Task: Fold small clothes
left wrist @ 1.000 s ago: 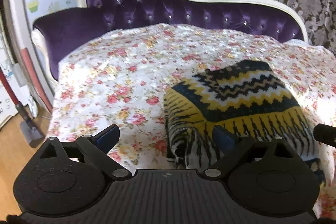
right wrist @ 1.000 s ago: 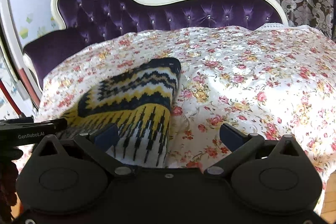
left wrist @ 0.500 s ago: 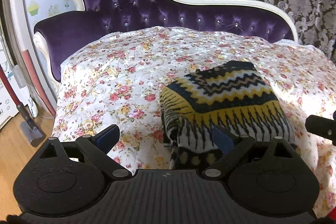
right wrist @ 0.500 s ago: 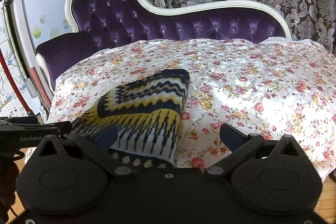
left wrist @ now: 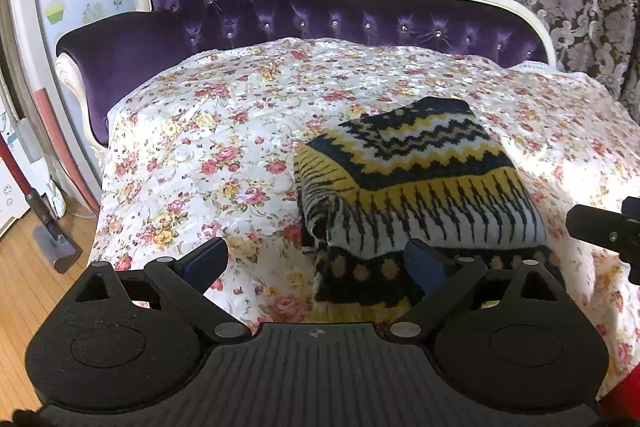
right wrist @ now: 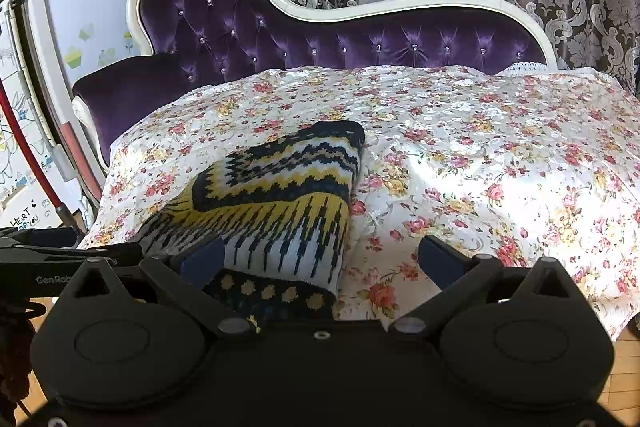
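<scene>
Left gripper (left wrist: 316,261) has backed off since a second ago, fingers spread wide with nothing between them, off the front edge of the floral bedspread (left wrist: 208,147). The folded zigzag-knit sweater (left wrist: 416,187) lies on the bedspread near that edge, unmoved, its dotted hem now showing. Right gripper (right wrist: 316,261) has pulled back too, fingers equally wide apart and empty.

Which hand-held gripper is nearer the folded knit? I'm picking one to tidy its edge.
Roughly equal. The left hand-held gripper sits at the folded knit's near-left corner, the right hand-held gripper at its near-right corner; both open.
</scene>
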A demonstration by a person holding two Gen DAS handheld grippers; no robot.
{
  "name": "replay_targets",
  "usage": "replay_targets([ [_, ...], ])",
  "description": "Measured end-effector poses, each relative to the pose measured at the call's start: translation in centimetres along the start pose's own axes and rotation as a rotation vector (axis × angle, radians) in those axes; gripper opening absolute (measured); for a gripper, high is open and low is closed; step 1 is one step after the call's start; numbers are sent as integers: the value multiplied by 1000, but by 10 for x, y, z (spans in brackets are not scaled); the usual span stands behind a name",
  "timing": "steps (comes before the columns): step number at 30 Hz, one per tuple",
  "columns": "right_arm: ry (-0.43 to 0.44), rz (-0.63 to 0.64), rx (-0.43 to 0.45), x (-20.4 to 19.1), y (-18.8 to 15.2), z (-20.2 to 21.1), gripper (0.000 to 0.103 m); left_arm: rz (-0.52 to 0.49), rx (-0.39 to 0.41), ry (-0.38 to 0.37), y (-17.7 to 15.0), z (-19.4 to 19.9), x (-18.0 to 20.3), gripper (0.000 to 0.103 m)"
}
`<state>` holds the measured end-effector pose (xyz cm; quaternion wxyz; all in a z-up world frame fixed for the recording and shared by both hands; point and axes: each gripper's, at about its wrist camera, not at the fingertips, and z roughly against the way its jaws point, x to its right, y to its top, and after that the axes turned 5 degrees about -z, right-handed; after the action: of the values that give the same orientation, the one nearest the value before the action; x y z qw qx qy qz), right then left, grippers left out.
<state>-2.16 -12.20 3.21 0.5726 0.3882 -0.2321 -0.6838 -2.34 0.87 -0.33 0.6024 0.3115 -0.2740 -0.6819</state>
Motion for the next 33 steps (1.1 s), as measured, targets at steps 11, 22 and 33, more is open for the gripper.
replay_targets([
  [11,4,3,-8,-1,-2,0,103,-3,-7,-4,-2,2,2,96],
  [22,10,14,-15,-3,-2,1,103,3,-6,-3,-2,4,0,96],
  [33,13,28,-21,-5,-2,0,103,7,-10,-15,-3,4,-2,96],
])
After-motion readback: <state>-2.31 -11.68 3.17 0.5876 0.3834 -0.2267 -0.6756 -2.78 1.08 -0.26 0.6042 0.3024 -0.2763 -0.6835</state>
